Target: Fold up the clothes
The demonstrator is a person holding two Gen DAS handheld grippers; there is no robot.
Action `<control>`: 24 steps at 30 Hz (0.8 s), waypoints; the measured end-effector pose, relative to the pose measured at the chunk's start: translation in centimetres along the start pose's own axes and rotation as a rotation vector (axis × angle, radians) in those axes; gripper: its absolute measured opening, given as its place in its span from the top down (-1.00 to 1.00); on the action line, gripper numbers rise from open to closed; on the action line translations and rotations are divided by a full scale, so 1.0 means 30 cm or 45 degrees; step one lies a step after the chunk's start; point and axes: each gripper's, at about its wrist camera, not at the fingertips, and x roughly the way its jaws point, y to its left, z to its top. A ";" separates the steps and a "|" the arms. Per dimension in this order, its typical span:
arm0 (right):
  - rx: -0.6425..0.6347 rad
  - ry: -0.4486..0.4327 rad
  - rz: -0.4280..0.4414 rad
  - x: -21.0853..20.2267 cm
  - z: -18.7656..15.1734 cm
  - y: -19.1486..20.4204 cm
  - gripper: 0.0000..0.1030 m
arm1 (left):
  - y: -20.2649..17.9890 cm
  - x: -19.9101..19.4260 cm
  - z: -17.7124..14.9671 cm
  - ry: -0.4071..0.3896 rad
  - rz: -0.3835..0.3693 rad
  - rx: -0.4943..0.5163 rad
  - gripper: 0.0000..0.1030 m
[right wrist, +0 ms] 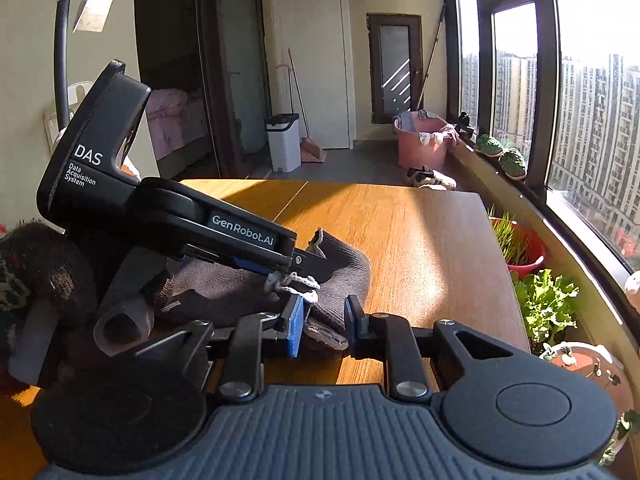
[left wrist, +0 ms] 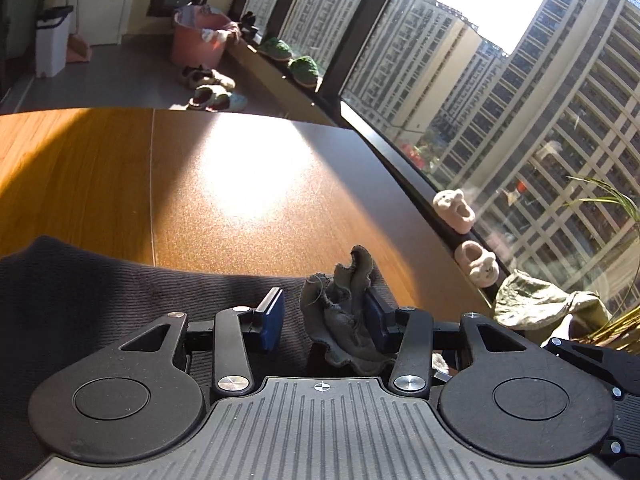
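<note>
Left wrist view looks along the left hand-held gripper (left wrist: 324,326) over a wooden bench (left wrist: 224,184) lit by a bright patch of sun. Its blue pads stand partly apart, and a bunched, frayed edge of grey-green fabric (left wrist: 344,312) rises between them, lying against the right-hand pad; a gap shows beside the left-hand pad, so a firm pinch cannot be confirmed. A dark ribbed knit garment (left wrist: 104,280) spreads across the near part of the bench under the fingers. On the window ledge to the right sit two pale fluffy slippers (left wrist: 466,236), with another crumpled cloth (left wrist: 540,300) just below them.

Right wrist view shows the right hand-held gripper (right wrist: 322,328) low over the same bench (right wrist: 420,248), its jaws narrowed on a folded hem of the dark garment (right wrist: 248,288), which fills the space between the pads. The left device crosses the picture from the left, its tip resting on the garment near a white drawstring (right wrist: 296,284). Potted plants (right wrist: 544,304) stand beside the bench at the window.
</note>
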 end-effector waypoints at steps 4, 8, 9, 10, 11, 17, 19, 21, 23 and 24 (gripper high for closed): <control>0.371 -0.007 0.013 0.019 -0.007 -0.128 0.49 | 0.018 -0.005 -0.010 -0.013 -0.012 -0.008 0.05; 0.489 0.035 0.069 0.088 -0.027 -0.137 0.19 | 0.045 -0.017 -0.017 -0.017 -0.042 -0.059 0.05; 0.499 0.047 0.079 0.106 -0.034 -0.131 0.10 | 0.053 -0.019 -0.019 -0.018 -0.049 -0.072 0.05; 0.506 0.068 0.098 0.138 -0.032 -0.136 0.08 | 0.059 -0.021 -0.019 -0.018 -0.057 -0.085 0.05; 0.510 0.089 0.111 0.159 -0.034 -0.128 0.09 | 0.066 -0.026 -0.017 -0.017 -0.062 -0.101 0.09; 0.108 0.072 -0.058 0.147 -0.002 0.036 0.27 | 0.076 -0.135 0.010 -0.095 -0.104 -0.140 0.07; -0.072 0.057 -0.144 0.151 0.002 0.111 0.27 | 0.059 -0.162 0.019 -0.104 -0.154 -0.139 0.04; -0.141 0.052 -0.177 0.158 0.000 0.146 0.27 | 0.039 -0.149 0.025 -0.076 -0.191 -0.140 -0.02; -0.126 0.054 -0.175 0.163 0.004 0.148 0.27 | 0.029 -0.101 0.025 -0.022 -0.209 -0.163 -0.01; -0.101 0.057 -0.168 0.162 0.007 0.140 0.26 | 0.036 -0.072 0.021 0.002 -0.210 -0.186 0.00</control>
